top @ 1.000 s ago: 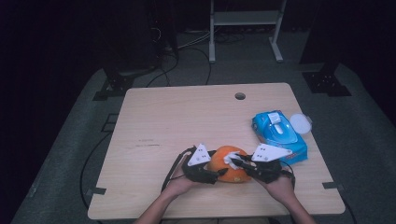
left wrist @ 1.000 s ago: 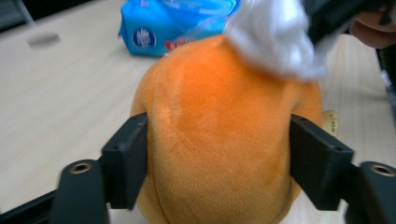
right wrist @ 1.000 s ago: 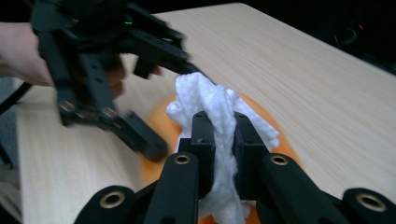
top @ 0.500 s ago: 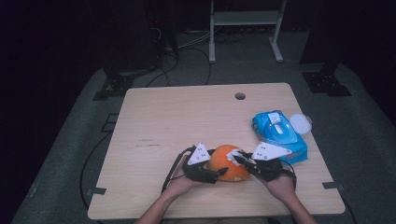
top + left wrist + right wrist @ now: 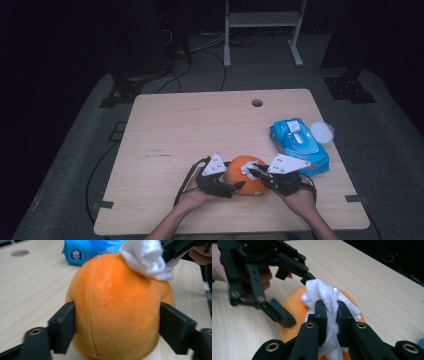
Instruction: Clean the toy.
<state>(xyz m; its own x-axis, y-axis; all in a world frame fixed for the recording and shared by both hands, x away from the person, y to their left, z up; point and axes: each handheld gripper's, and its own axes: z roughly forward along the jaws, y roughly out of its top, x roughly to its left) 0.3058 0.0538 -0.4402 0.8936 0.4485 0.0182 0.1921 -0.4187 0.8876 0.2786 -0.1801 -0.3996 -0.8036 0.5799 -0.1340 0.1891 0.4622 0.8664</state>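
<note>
High view first: the wooden surface (image 5: 200, 125) is the biggest thing going, with a round hole (image 5: 257, 103) near its far edge. Over on the right side sits a blue wipes pack (image 5: 298, 145), and a little white round lid (image 5: 322, 132) lies touching its far right corner.

Near the front edge, smack in the middle, is an orange plush ball (image 5: 245, 175), resting on the surface between both hands.

Left tongs (image 5: 235, 187) are on the ball's left side. In the left gripper view the two black jaws sit against the plush on either side, roughly at its widest part (image 5: 117, 310). They've just been opening a bit, with the ball between them, but the pads look like they're touching the fabric.

Right tongs (image 5: 253, 172) come in from the right over the top of the ball, jaws pinched narrow on a bunched white wipe (image 5: 329, 302) that's pressed against the upper side of the plush.
</note>
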